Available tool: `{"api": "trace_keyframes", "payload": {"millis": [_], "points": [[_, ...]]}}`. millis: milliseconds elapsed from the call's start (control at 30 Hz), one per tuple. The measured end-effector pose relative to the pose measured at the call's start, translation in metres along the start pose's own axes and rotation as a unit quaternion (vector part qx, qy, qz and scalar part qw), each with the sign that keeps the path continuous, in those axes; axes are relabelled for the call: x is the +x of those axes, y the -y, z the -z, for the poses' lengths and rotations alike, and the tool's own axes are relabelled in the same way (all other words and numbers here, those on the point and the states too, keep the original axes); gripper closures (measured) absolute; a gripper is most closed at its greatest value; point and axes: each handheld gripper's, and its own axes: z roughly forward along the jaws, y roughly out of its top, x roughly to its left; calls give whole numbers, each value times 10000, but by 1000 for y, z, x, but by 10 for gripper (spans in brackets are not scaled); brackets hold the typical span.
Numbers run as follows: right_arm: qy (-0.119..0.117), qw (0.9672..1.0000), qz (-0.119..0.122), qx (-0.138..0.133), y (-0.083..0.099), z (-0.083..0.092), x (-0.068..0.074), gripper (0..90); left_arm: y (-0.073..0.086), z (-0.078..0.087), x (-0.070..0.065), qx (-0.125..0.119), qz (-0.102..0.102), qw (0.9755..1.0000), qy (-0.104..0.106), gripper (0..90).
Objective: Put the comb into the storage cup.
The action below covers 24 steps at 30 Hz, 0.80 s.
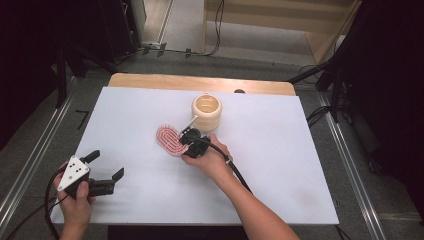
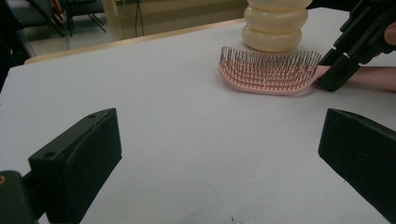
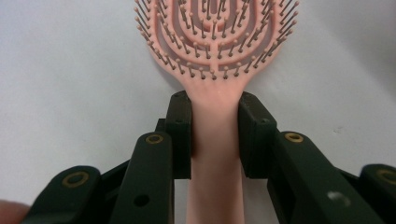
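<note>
A pink plastic vented hairbrush [image 3: 215,56] lay bristles-up on the white surface [image 1: 280,150], head pointing straight away from the right hand-held gripper [image 3: 215,135], which clamped its handle.

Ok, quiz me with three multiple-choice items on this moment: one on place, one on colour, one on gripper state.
1. Where does the hairbrush lie?
A. beside the cream holder
B. inside the holder
C. off the table

2. What colour is the hairbrush?
A. blue
B. pink
C. green

3. How is the right gripper?
A. open, clear of the brush
B. shut on the brush handle
C. shut on the holder

Answers: 1 A, the brush lies flat on the white table next to the holder. 2 B, its body is pink. 3 B, both jaws press the handle's sides.
</note>
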Motion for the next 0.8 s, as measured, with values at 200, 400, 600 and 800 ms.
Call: {"api": "trace_keyframes", "payload": {"millis": [200, 400, 600, 800], "points": [[-120, 9998, 8, -167, 5, 1, -3, 680, 0, 0, 0, -3, 2, 10000, -2, 0], [-350, 9979, 56, -535, 13, 3, -9, 681, 0, 0, 0, 0, 1, 10000, -9, 0], [-361, 9957, 59, -853, 20, 8, -9, 681, 0, 0, 0, 6, 3, 10000, -14, 0], [-449, 9912, 71, -1240, 30, 14, -12, 681, 0, 0, 0, -5, 15, 10000, -34, 0]]}}
